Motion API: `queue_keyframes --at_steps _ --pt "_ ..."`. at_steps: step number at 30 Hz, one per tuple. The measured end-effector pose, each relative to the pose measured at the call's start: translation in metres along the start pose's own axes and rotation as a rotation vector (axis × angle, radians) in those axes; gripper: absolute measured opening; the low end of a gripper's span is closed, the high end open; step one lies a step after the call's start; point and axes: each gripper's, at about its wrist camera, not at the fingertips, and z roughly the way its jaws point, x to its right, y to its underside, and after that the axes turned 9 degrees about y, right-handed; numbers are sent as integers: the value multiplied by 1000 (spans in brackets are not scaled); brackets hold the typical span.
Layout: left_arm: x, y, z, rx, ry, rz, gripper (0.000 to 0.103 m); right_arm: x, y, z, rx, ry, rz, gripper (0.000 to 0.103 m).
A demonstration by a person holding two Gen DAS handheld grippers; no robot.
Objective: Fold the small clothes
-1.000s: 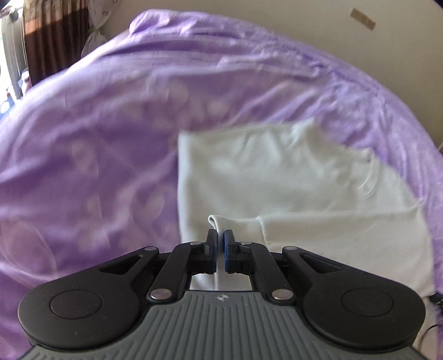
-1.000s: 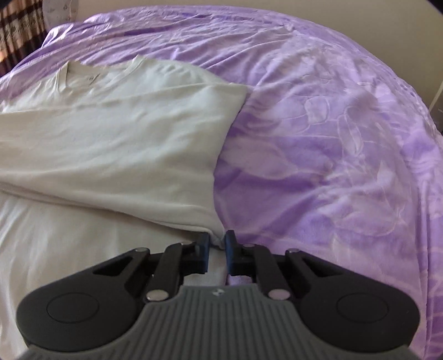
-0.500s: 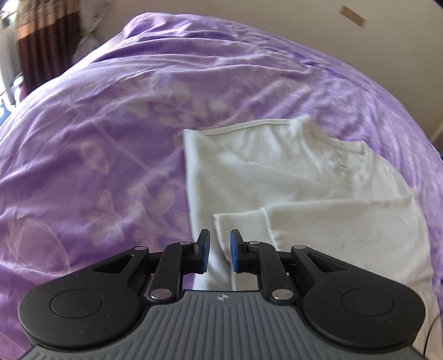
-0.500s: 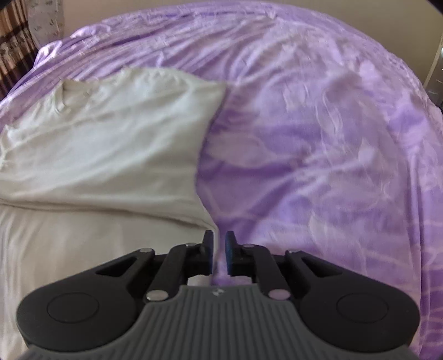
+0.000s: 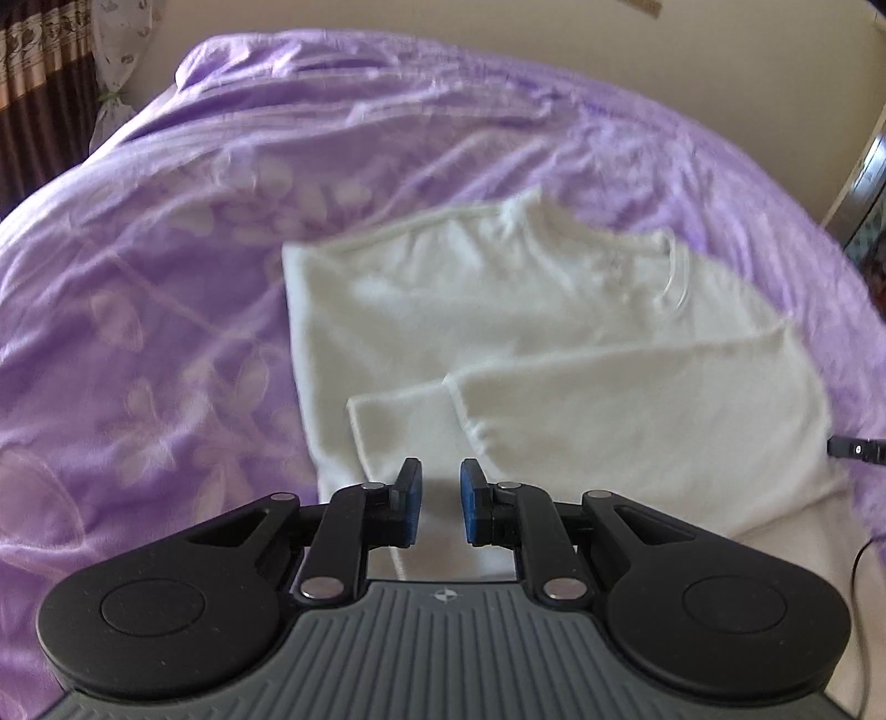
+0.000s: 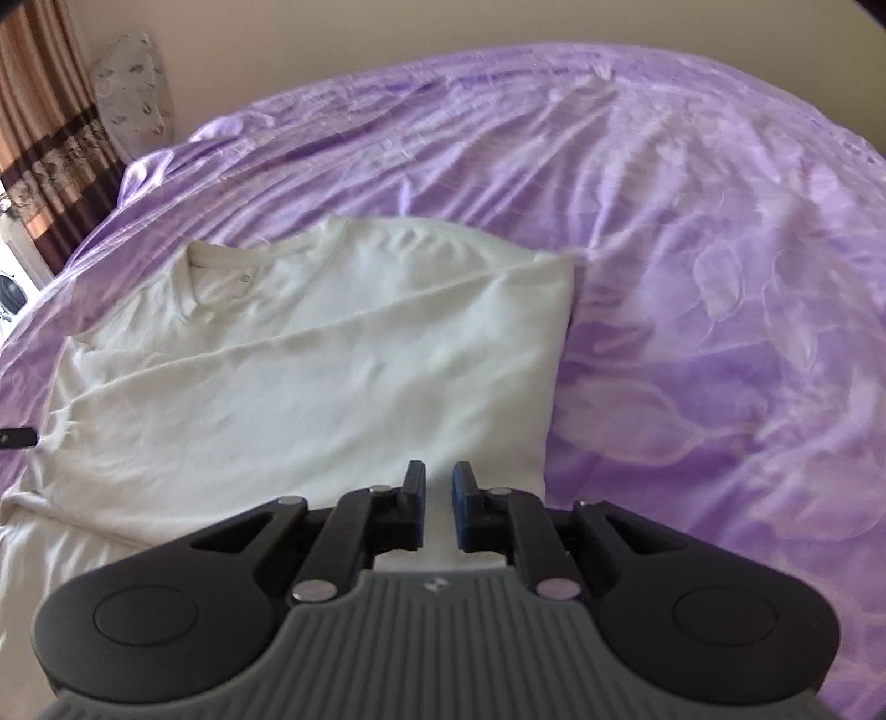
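Left gripper [image 5: 441, 501]: blue-padded fingers [image 5: 411, 501] parted by a narrow gap, nothing between them, poised over the near part of the shirt. Right gripper [image 6: 438, 507]: fingers [image 6: 464, 507] likewise slightly parted and empty, over the shirt's near right portion.

One garment: a white T-shirt [image 6: 310, 376], lying flat on the bed, collar [image 6: 194, 271] toward the far edge. Both sides are folded inward; in the left wrist view, one sleeve end [image 5: 404, 421] lies on top near the fingers, its hem beside the edge of the folded-over right panel [image 5: 637, 410].

One purple floral bedspread [image 6: 692, 277] carries it all, wrinkled toward the far edge. One striped brown curtain [image 6: 39, 127] stands past the far left corner, with a pale patterned cloth [image 6: 133, 88] beside it. Beige wall [image 5: 443, 27] behind. A small black object [image 5: 855, 448] juts in at the shirt's right edge; what it is cannot be told.
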Motion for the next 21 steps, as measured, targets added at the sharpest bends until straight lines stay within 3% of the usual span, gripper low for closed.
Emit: queue_keyframes --at_steps 3,9,14,18,21 --pt "-5 10 13 -47 -37 24 19 7 11 27 -87 25 33 6" --pt "-7 13 8 -62 -52 33 19 21 18 36 -115 2 101 4" --pt "-5 15 -9 -130 -68 38 19 18 13 17 -123 37 79 7" --pt "2 23 -33 -129 -86 70 19 22 13 -8 -108 51 60 17" --pt "10 24 -59 -115 -89 85 19 24 12 -34 -91 52 52 19"
